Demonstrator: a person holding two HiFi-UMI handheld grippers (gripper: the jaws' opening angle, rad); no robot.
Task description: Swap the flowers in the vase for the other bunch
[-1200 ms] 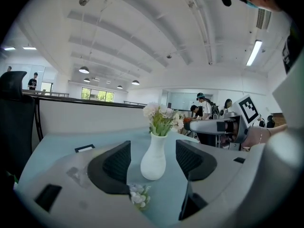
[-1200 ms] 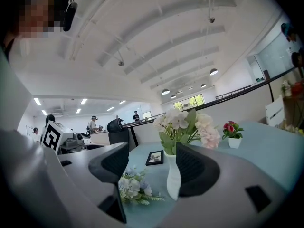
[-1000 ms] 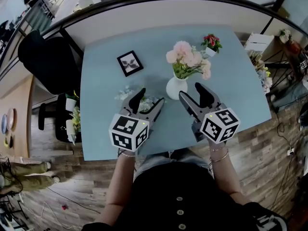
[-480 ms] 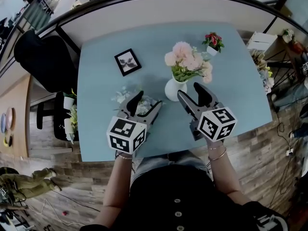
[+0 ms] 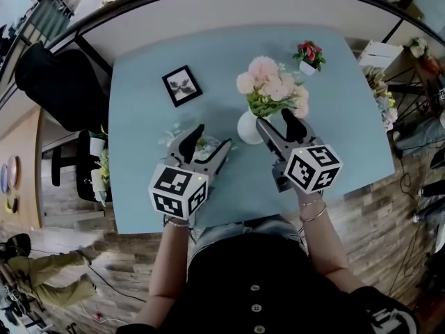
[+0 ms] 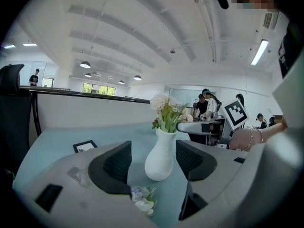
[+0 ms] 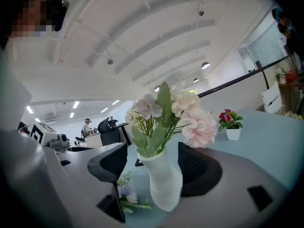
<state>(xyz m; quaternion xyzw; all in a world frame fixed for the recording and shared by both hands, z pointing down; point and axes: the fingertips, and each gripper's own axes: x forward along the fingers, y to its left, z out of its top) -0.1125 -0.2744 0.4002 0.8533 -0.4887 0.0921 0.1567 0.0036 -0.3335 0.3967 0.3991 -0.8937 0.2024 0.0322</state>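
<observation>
Step in hand: the person is bringing both grippers in to start the swap. Nothing is gripped yet, and the pink and cream bunch of flowers is still standing in the white curved vase.
Right gripper: the right gripper is hanging with its jaws wide apart and empty. In the right gripper view the vase neck and green stems are showing in the gap between the jaws, with no contact visible.
Left gripper: the left gripper is also holding its jaws apart on nothing, hovering above the loose bunch of pale blue and white flowers. That bunch is lying flat on the light blue bench, near the vase.
Other things: a small black picture frame and a little white pot of red flowers are sitting well apart from the work.
Next move: probably the right gripper will be closing on the stems just above the vase mouth and lifting straight up, while the left is steadying the vase so it does not tip.
Change from a second ago: the right gripper has been edging forward and is now alongside the vase. The left is staying over the loose bunch. Both have been keeping their jaws apart.
</observation>
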